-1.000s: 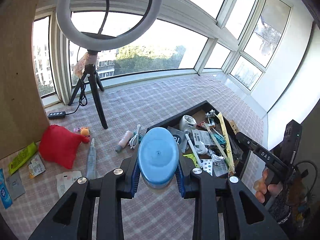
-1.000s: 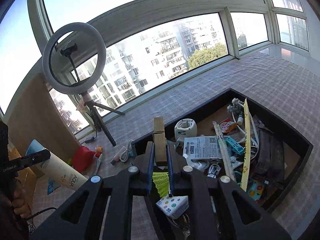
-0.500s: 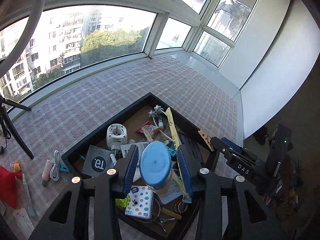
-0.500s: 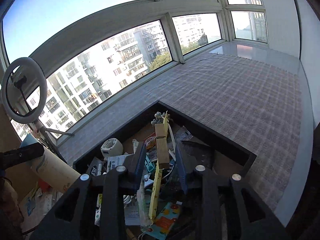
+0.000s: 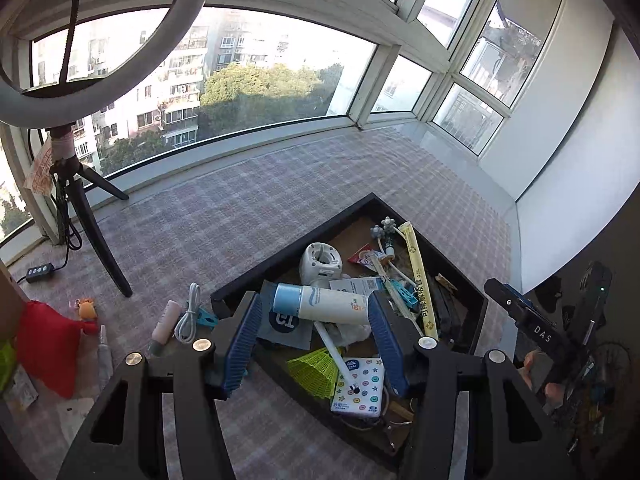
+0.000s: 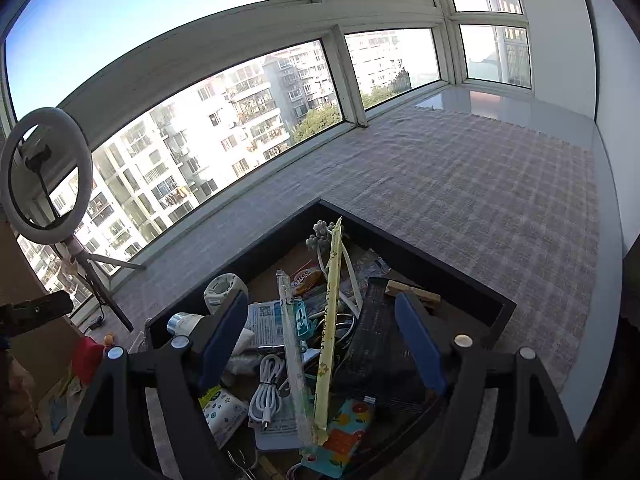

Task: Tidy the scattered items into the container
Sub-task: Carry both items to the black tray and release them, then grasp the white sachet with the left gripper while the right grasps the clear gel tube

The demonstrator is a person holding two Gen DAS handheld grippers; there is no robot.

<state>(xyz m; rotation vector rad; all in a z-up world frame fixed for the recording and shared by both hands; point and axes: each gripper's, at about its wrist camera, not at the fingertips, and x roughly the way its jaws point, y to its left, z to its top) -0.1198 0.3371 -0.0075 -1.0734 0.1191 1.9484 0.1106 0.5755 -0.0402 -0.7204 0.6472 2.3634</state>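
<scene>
Only left view: red pouch [image 5: 48,344], floor clutter

— Where does the left wrist view look from?
— From close above the black tray's [image 5: 236,286] near-left corner, facing the window.
— And the right wrist view?
— From over the tray's [image 6: 404,240] near side, equally close. Both share the tray and the ring light [image 6: 46,168].

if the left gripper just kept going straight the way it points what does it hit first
Most likely the white tube with the blue cap, lying in the black tray between the open fingers of the left gripper. Depth is hard to judge through the fisheye.
</scene>
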